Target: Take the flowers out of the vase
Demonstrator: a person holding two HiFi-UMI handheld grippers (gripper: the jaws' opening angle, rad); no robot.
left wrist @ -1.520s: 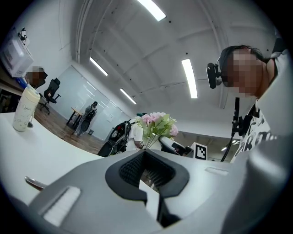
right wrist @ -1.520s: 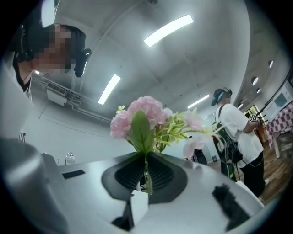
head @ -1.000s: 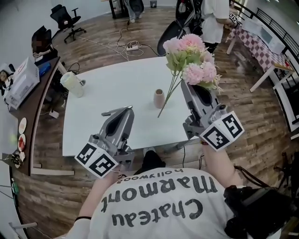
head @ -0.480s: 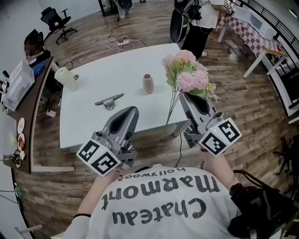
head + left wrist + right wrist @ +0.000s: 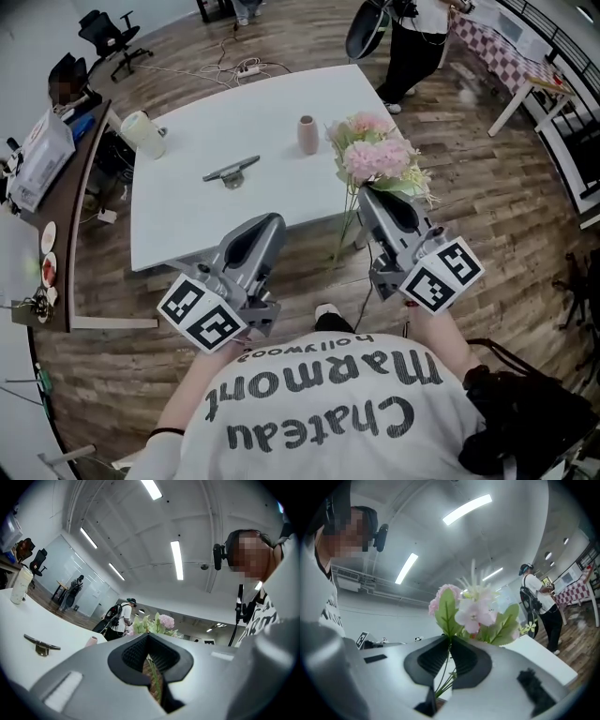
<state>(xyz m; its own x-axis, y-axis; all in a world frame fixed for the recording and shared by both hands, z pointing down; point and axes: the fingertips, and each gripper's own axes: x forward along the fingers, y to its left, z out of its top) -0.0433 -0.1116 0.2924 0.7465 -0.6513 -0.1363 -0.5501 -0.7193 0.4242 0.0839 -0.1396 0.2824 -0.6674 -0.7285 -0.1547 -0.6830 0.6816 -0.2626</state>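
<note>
Pink flowers (image 5: pixel 377 157), head view: right of centre, past the table (image 5: pixel 206 211) edge, blooms topmost, stems slanting down-left; vase (image 5: pixel 307 134) apart, on the table.
Left gripper view: left gripper (image 5: pixel 149 637) roughly level, jaws together, empty.
Right gripper view: right gripper (image 5: pixel 450 641) roughly level, jaws clamping the stems.

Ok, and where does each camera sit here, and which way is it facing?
Head view: on the person's head, facing steeply down at the table, left gripper, right gripper and own shirt.
Left gripper view: on that gripper, facing along its empty jaws, tilted towards the ceiling; own shirt at right.
Right gripper view: likewise, along jaws clamping the flowers; own shirt at left.
Shared: flowers show in all three.
</note>
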